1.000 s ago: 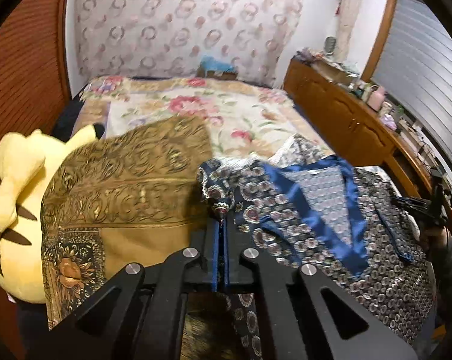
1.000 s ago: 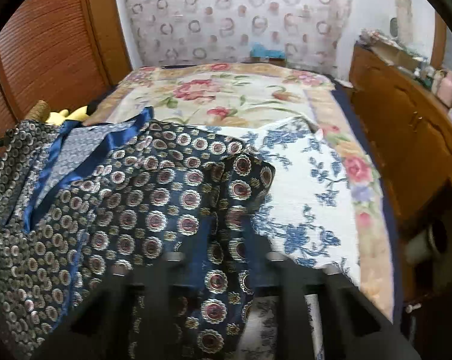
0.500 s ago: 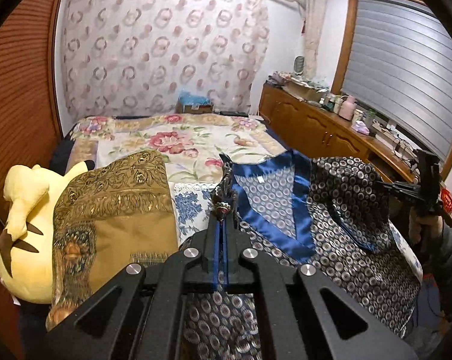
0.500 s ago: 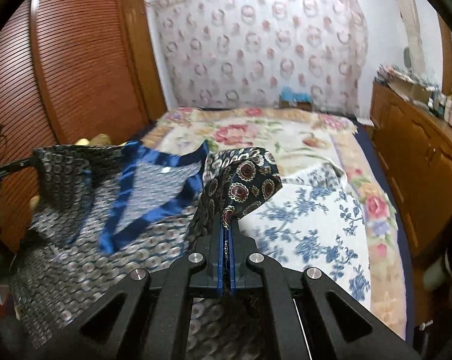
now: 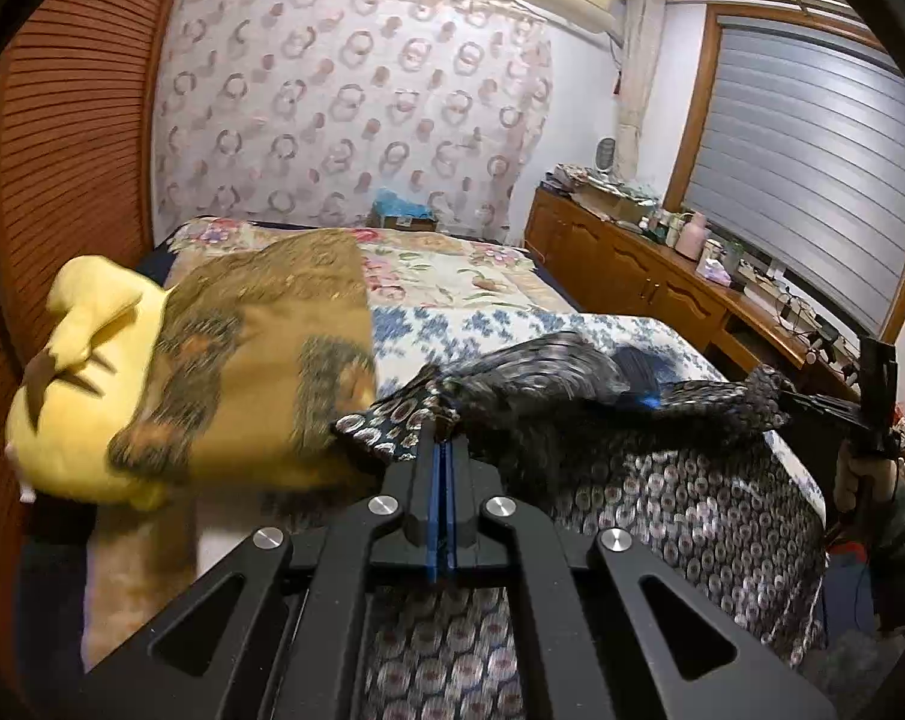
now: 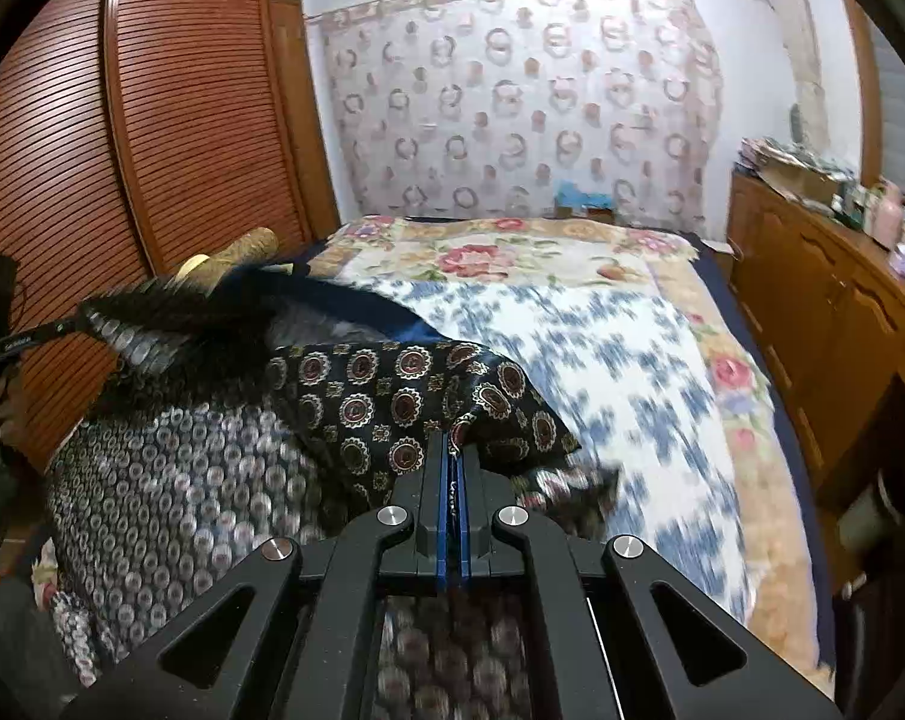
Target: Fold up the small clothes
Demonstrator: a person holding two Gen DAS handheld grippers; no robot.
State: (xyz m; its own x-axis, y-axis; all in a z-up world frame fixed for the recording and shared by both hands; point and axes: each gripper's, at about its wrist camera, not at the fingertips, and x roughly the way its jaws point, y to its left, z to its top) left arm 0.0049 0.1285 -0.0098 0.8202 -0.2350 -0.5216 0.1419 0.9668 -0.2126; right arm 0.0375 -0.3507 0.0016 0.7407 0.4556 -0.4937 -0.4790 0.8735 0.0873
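Your left gripper [image 5: 443, 429] is clenched on one corner of the dark medallion-print garment [image 5: 662, 498], and your right gripper [image 6: 455, 441] is clamped on the other. The garment hangs stretched between them above the bed [image 6: 572, 312], its blue trim [image 5: 635, 369] blurred. A yellow plush toy [image 5: 74, 360] lies left under a gold blanket [image 5: 260, 348].
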